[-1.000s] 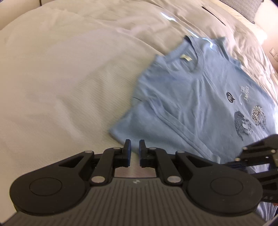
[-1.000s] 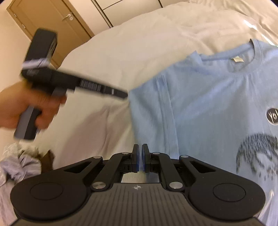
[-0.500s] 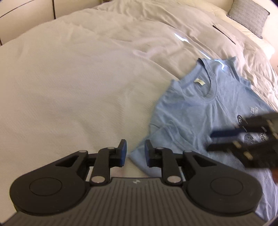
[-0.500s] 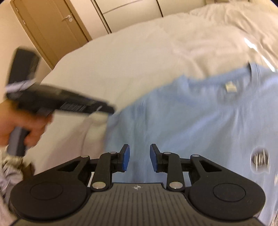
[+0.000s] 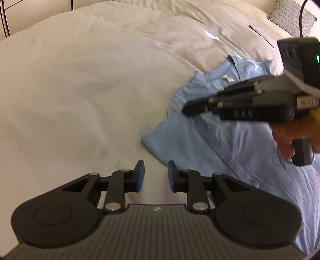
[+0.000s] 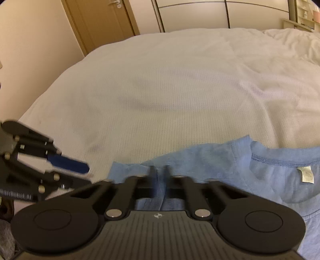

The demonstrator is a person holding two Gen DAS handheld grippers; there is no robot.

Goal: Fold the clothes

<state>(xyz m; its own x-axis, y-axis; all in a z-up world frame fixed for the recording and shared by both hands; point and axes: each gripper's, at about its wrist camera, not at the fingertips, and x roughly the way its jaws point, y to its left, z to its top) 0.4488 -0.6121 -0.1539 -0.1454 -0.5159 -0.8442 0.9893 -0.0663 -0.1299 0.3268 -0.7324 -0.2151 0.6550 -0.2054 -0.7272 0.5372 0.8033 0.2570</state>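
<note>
A light blue T-shirt [image 5: 230, 144] lies on the white bed, collar and label toward the far side. It also shows in the right wrist view [image 6: 260, 176]. My left gripper [image 5: 154, 176] is open and empty, just left of the shirt's near sleeve corner. My right gripper [image 6: 159, 176] is closed down on a fold of the shirt's sleeve fabric near the shoulder. The right gripper also shows in the left wrist view [image 5: 190, 109], over the shirt. The left gripper shows at the left edge of the right wrist view [image 6: 84, 170], open.
The white bedspread [image 5: 80, 90] spreads wide to the left. A grey pillow [image 5: 292, 18] lies at the far right. A wooden door [image 6: 104, 22] and closet panels [image 6: 200, 14] stand behind the bed. Crumpled clothes [image 6: 6, 236] lie at the lower left.
Both grippers opened half a second ago. The left one drew back left of the shirt and stays open. The right one moved onto the sleeve and closed on its fabric.
</note>
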